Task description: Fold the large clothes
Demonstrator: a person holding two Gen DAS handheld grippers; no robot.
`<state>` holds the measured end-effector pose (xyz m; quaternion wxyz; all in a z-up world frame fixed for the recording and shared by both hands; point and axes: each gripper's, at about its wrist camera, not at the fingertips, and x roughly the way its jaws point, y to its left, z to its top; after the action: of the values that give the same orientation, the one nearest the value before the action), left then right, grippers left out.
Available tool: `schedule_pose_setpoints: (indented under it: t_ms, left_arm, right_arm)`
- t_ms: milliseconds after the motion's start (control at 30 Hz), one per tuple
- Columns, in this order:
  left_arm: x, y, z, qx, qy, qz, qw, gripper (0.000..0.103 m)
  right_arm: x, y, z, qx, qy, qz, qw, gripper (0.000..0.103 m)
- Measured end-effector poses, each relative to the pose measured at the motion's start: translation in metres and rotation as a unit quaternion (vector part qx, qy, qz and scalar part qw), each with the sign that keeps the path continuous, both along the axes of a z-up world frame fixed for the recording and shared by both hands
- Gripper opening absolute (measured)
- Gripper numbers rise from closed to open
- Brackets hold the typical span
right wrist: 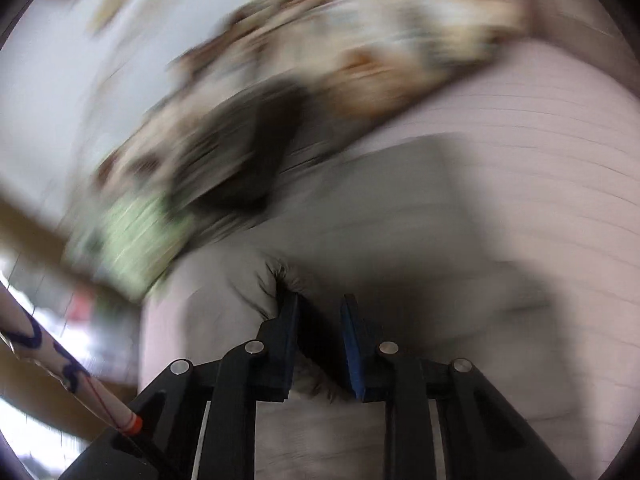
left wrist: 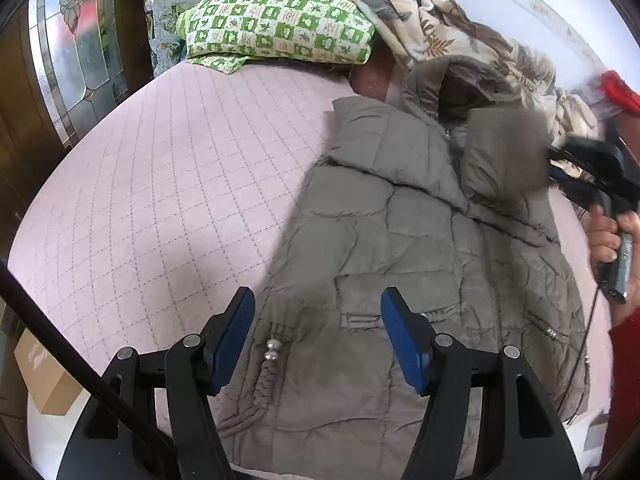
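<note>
Risking a slip: we judge the puffy fabric could pull free of the right gripper (right wrist: 319,344), jaws nearly closed on a fold of the grey quilted down jacket (left wrist: 420,248), w/ the view blurred. Jacket lies spread on the pink quilted bed cover (left wrist: 160,184), its hem under the left gripper (left wrist: 318,336), jaws wide apart, holding nothing

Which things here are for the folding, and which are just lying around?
For the folding:
- grey puffer jacket
- left gripper, open above the jacket
- right gripper, pinching a jacket sleeve

Just lying around:
- green checked pillow
- leaf-patterned blanket
- pink quilted bed cover
- cardboard box
</note>
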<state>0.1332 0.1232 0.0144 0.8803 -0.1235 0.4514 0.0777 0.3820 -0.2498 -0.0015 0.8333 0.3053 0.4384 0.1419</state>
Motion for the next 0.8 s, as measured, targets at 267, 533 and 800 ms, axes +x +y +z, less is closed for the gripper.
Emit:
schedule_pose_setpoints:
  t_ms: [267,533,800]
  left_arm:
    - [0.023,-0.012,0.011,0.025,-0.011,-0.044,0.9987,0.069]
    - [0.076,-0.051,0.025,0.025,-0.042,-0.090,0.9948,0.069]
    - [0.123,-0.145,0.036,0.124,-0.083,-0.180,0.9723,0.076]
  right_arm:
    - [-0.007,0.105,0.011,-0.044,-0.029,0.108,0.993,0.040]
    - [-0.042,0.064,0.011,-0.058,-0.048,0.091,0.993,0.054]
    - [-0.098,0.007,0.017,-0.083,-0.117,-0.004,0.990,0.068]
